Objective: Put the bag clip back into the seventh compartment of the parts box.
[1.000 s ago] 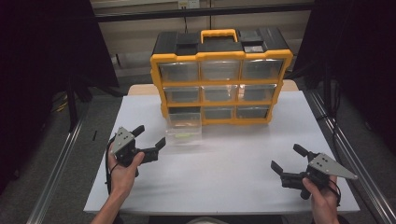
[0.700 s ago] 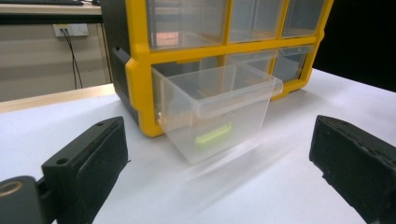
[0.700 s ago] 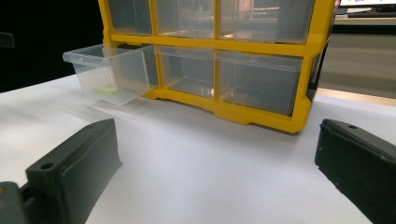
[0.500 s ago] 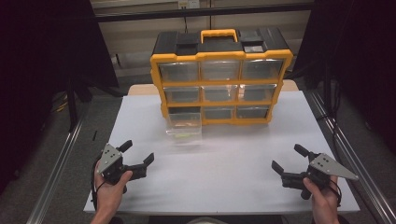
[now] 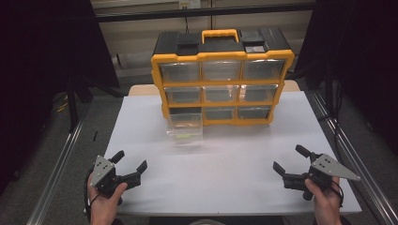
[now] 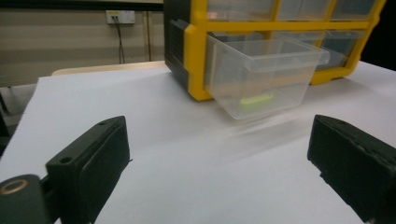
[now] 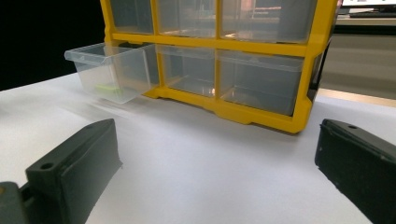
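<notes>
- My left gripper's fingers [image 6: 88,161] stand spread wide and empty, low over the near left corner of the surface; the left gripper [image 5: 126,169] sits well apart from the cabinet.
- My right gripper's fingers [image 7: 77,170] are likewise spread with nothing between them; the right gripper [image 5: 292,164] waits at the near right corner.
- The thing in hand: a clear plastic drawer [image 6: 261,77], pulled partway out of the bottom-left slot of the yellow-and-black plastic organiser cabinet [image 5: 220,79], its front tipped slightly down toward the surface.
- Inside it lies a small yellow-green strip [image 6: 257,98], too blurred for me to identify.
- I judge the drawer light and thin-walled: stiff enough to push, but smooth and likely to flex or slip if squeezed hard.
- The best hold, I reckon, is the thickened front lip, fingers closing over the rim from above, or a flat push on the front face to slide it home.
- The other drawers sit shut in their rows; the cabinet looks heavy enough to stay put against a gentle push, though I would not count on it.
- The white, matte surface [image 5: 225,187] lies bare around the grippers.
- The room is dim, with dark curtains at either side, a pale wall behind and metal rails flanking the surface.
</notes>
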### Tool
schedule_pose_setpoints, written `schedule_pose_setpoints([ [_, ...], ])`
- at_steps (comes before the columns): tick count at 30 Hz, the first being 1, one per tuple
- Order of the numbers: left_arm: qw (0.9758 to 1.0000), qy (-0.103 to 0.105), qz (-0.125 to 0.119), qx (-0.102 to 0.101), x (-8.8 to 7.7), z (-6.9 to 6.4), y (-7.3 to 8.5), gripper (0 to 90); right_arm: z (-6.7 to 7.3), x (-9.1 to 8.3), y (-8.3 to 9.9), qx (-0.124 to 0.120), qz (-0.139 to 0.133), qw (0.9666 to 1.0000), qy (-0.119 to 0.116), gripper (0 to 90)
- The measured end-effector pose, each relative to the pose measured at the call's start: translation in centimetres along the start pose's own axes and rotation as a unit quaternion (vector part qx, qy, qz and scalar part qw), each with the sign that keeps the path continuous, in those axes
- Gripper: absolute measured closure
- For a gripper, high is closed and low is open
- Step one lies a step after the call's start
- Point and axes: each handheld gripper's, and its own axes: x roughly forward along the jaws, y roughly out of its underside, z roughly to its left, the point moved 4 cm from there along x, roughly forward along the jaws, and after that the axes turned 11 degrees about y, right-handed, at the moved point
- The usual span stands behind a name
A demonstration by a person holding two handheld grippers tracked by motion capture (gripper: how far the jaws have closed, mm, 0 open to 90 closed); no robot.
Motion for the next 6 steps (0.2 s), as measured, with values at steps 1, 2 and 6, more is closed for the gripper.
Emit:
schedule_pose_setpoints([
  [1,1.0000,-0.003,-0.001,-0.006,0.03,0.24,0.01,5.5,0.06,-0.05,0.01,0.000,0.003,1.0000,-0.003,0.0],
  [2,0.9997,-0.005,-0.009,-0.021,0.18,0.37,0.01,5.5,0.08,0.00,0.02,-0.002,0.002,1.0000,-0.001,0.0],
  [6,0.9996,-0.011,-0.001,-0.025,0.30,1.00,0.08,5.0,0.11,0.36,0.13,-0.001,0.008,1.0000,-0.002,0.0],
])
